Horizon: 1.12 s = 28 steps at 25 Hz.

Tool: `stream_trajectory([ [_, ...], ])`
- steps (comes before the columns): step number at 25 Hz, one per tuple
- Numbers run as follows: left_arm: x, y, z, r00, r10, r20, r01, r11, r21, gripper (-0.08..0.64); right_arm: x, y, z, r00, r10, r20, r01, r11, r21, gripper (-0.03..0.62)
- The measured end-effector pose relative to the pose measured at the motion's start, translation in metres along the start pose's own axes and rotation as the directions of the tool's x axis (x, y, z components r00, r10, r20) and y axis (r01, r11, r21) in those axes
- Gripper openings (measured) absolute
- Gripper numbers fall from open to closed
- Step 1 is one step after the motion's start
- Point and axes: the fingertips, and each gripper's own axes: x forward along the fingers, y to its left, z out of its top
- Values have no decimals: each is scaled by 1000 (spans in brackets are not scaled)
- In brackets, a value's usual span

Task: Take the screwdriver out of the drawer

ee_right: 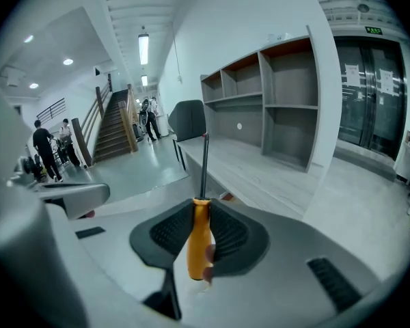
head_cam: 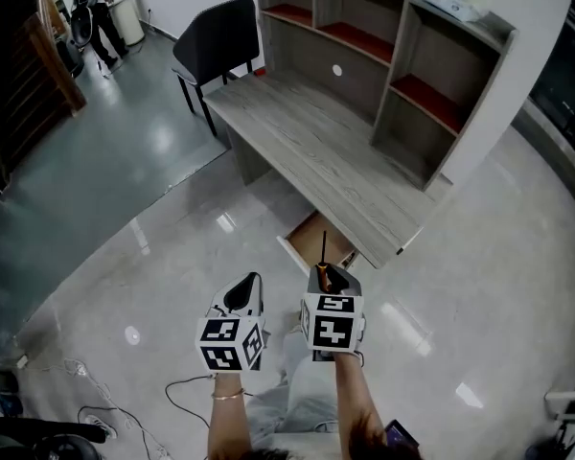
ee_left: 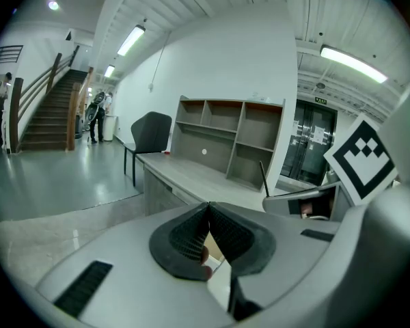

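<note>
An orange-handled screwdriver (ee_right: 199, 241) stands upright between the pads of my right gripper (ee_right: 201, 207), its dark shaft (ee_right: 205, 162) pointing up past the tips. In the head view the right gripper (head_cam: 328, 274) is shut on the screwdriver (head_cam: 326, 274), held just in front of the open drawer (head_cam: 318, 241) under the desk's near end. My left gripper (head_cam: 249, 286) hangs beside it to the left. Its jaws are shut tip to tip with nothing between them in the left gripper view (ee_left: 208, 209). There the screwdriver shaft (ee_left: 263, 176) pokes up at the right.
A grey wooden desk (head_cam: 307, 142) with an open-shelved hutch (head_cam: 383, 56) stands ahead, a black chair (head_cam: 216, 41) at its far end. Cables (head_cam: 96, 391) trail on the glossy floor at lower left. People (ee_right: 44, 149) stand by a staircase (ee_right: 116, 132) far off.
</note>
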Motion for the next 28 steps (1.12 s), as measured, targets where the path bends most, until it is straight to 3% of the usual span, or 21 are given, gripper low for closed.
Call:
stream_trajectory([
  [13, -67, -15, 19, 996, -30, 88, 30, 1000, 1, 18, -79, 25, 27, 988, 3, 152, 4, 999, -43, 87],
  [28, -82, -56, 57, 983, -93, 155, 85, 995, 62, 18, -128, 20, 66, 963, 18, 270, 15, 993, -120, 87],
])
